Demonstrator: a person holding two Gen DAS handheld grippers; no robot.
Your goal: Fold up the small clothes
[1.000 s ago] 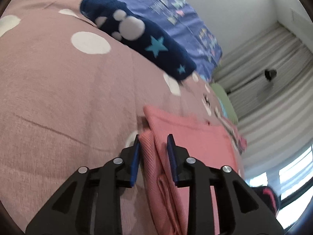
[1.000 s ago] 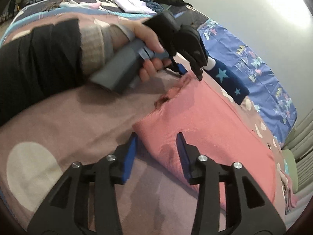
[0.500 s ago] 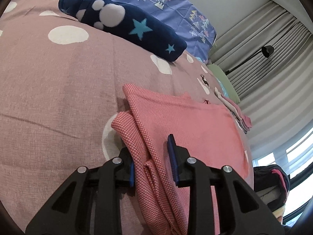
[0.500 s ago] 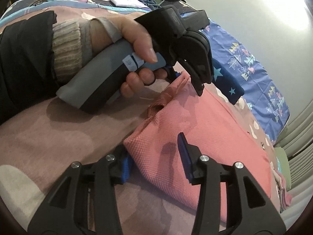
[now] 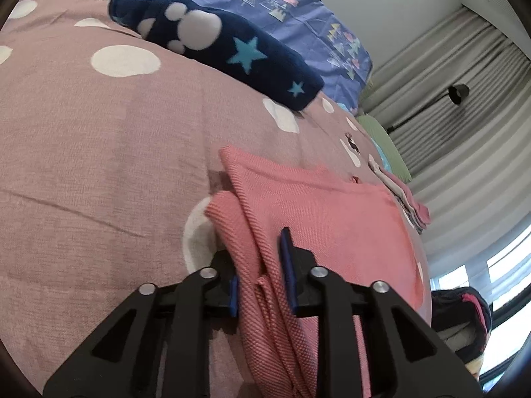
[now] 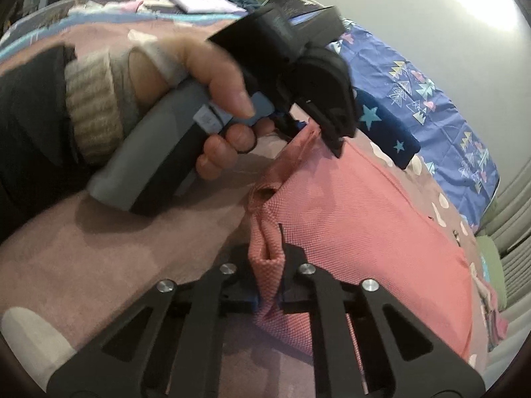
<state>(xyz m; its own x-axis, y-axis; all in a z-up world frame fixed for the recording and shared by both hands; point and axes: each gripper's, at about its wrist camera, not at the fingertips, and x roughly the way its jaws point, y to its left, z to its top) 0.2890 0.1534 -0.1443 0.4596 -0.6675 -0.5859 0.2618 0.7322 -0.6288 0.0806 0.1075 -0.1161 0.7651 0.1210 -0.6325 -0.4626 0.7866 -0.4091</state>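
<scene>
Bed cover [image 5: 83, 152]: mauve with white dots, filled most of both views. Blue patterned sheet [image 5: 298, 16] lay along its far side, grey curtains [image 5: 464, 99] beyond that.

Pink garment [image 5: 332, 219]: knit, lay flat on the bed cover, near edge bunched into folds and lifted off the cover at two spots. From the right wrist view it spread away from the camera toward the curtains [image 6: 511, 232].

Navy fleece item [image 5: 215, 46] with stars and a white paw print sat on the bed cover beyond the pink garment, well apart from it. Small stack of folded clothes [image 5: 405, 195] sat at the far edge of the bed near the curtains.

Left hand [image 6: 199, 76], in a dark sleeve with a beige knit cuff, held the left gripper [image 5: 262, 278] by its grey handle. Jaws were closing, with folded layers of the garment's edge between the blue pads and pressed from both sides. In the right wrist view the same tool's tips [image 6: 327, 132] pinched a raised corner of the pink garment [image 6: 365, 225].

Right gripper [image 6: 268, 285]: clamped tight on a fold of the garment's near edge, fabric puckered up between the fingers.
</scene>
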